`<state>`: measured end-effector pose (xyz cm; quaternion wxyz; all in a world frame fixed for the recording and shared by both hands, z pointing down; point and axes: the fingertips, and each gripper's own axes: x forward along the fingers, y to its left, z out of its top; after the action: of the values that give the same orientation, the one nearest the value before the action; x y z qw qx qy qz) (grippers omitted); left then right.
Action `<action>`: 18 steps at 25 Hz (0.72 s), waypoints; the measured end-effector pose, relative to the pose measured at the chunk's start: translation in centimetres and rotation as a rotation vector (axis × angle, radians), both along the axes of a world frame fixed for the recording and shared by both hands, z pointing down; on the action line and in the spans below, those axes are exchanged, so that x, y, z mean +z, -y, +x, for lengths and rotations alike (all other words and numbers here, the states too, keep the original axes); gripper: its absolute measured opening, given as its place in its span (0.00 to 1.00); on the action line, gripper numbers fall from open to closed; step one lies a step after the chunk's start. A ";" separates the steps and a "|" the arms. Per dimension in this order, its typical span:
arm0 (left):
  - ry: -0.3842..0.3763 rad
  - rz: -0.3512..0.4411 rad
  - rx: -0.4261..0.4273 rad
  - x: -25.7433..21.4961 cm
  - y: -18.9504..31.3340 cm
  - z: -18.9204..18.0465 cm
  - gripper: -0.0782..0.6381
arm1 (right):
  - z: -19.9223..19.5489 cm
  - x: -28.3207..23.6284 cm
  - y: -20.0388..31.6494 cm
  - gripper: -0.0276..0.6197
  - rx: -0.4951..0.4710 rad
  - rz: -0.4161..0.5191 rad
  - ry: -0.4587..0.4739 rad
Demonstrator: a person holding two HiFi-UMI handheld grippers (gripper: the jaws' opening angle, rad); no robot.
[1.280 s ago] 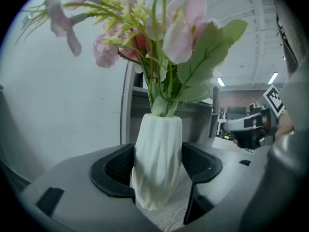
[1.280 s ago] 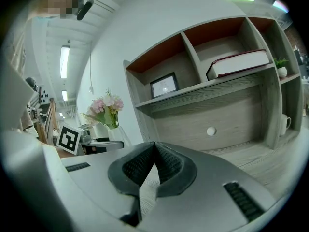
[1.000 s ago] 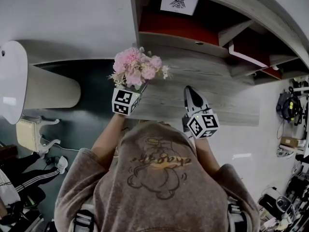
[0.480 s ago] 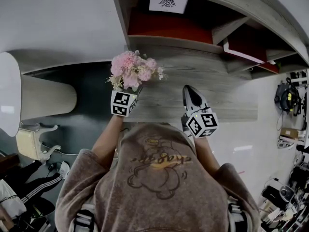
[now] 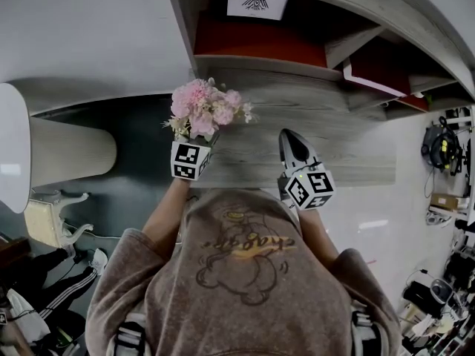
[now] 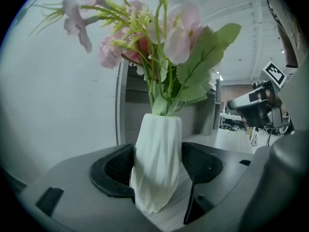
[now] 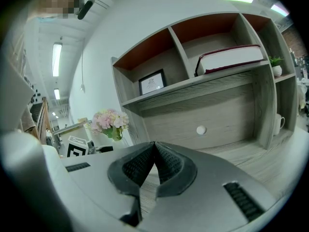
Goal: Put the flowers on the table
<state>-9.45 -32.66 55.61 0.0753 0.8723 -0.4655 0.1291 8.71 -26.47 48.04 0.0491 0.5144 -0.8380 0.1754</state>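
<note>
A bunch of pink flowers [image 5: 204, 110] stands in a white ribbed vase [image 6: 157, 158]. My left gripper [image 6: 157, 167] is shut on the vase, a pad against each side. It holds the vase upright over the left end of the grey wooden table [image 5: 341, 150], the base just above or on the wood; I cannot tell which. In the head view the left gripper [image 5: 199, 141] is mostly hidden under the blooms. My right gripper [image 5: 294, 145] hovers over the table to the right, shut with nothing in it [image 7: 153, 152]. It also sees the flowers [image 7: 110, 121].
Above the table is a shelf unit with a framed picture [image 5: 257, 3], a thick book [image 7: 231, 58], a small potted plant [image 7: 275, 62] and a mug [image 7: 279, 122]. A white rounded object [image 5: 44, 150] and a pale chair [image 5: 52, 210] stand at the left.
The view has drifted slightly, so flowers and shelf sit a little further left. Both grippers keep their places over the table, the vase still gripped.
</note>
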 end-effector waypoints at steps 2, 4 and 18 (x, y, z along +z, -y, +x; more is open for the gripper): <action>0.001 0.003 0.002 0.0 -0.1 0.1 0.56 | -0.1 0.0 0.1 0.02 -0.003 -0.001 0.001; 0.002 0.001 0.003 -0.1 -0.2 0.1 0.56 | -0.1 0.1 0.1 0.02 -0.005 -0.003 0.001; 0.000 -0.020 0.001 -0.2 -0.9 0.0 0.56 | -0.5 0.0 -0.3 0.02 -0.016 -0.003 0.002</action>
<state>-9.43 -31.77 55.41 0.0838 0.8717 -0.4639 0.1337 8.22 -26.13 48.00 0.0504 0.5073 -0.8420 0.1766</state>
